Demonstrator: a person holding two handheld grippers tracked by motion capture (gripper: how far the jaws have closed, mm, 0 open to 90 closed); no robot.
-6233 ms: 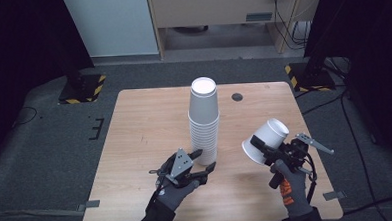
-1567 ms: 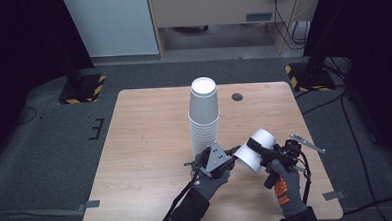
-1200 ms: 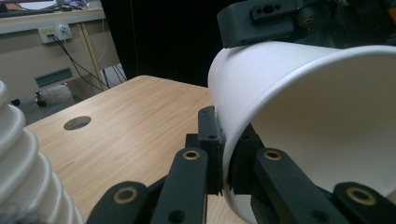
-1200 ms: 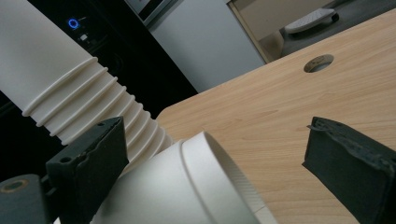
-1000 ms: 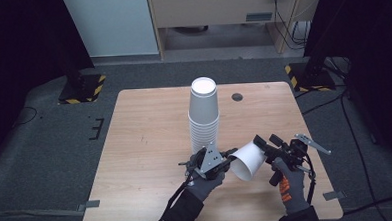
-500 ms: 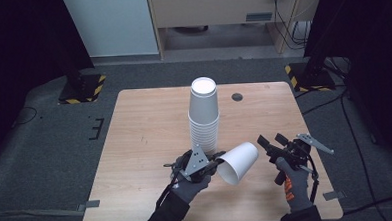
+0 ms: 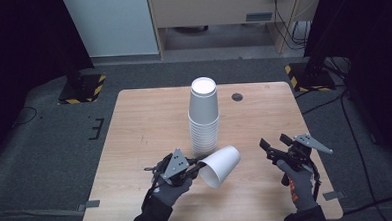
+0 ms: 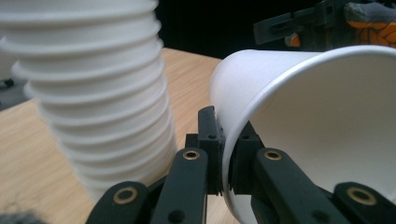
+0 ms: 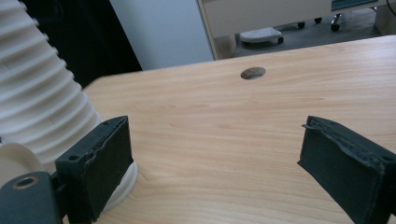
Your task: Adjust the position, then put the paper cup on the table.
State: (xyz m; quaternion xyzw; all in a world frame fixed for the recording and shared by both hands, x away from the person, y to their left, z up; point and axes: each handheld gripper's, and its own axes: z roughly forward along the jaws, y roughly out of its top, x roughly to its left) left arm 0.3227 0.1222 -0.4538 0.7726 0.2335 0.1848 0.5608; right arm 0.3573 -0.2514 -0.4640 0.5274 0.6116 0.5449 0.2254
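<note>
A tall stack of white paper cups [image 7: 203, 115] stands upside down in the middle of the wooden table [image 7: 144, 118]. Just in front of it, my left gripper [image 7: 199, 166] is shut on the rim of a single white cup [image 7: 220, 165], which lies tilted on its side with its mouth toward the front. In the left gripper view the pads [image 8: 210, 140] pinch the cup's rim [image 8: 317, 116], with the stack [image 8: 93, 93] close on the left. My right gripper [image 7: 273, 141] stands open and empty to the right of the cup, its jaws [image 9: 219, 154] wide apart over bare table.
A small round hole [image 7: 237, 96] sits in the tabletop behind and to the right of the stack, also seen as the hole [image 9: 253, 73]. Bare wood lies at the left and far right. Black-and-yellow stand feet [image 7: 80, 90] rest on the floor beyond the table.
My left gripper has carried the single cup leftward, away from the right gripper. The gap between cup and right gripper has widened; the right hand has stayed about where it was.
</note>
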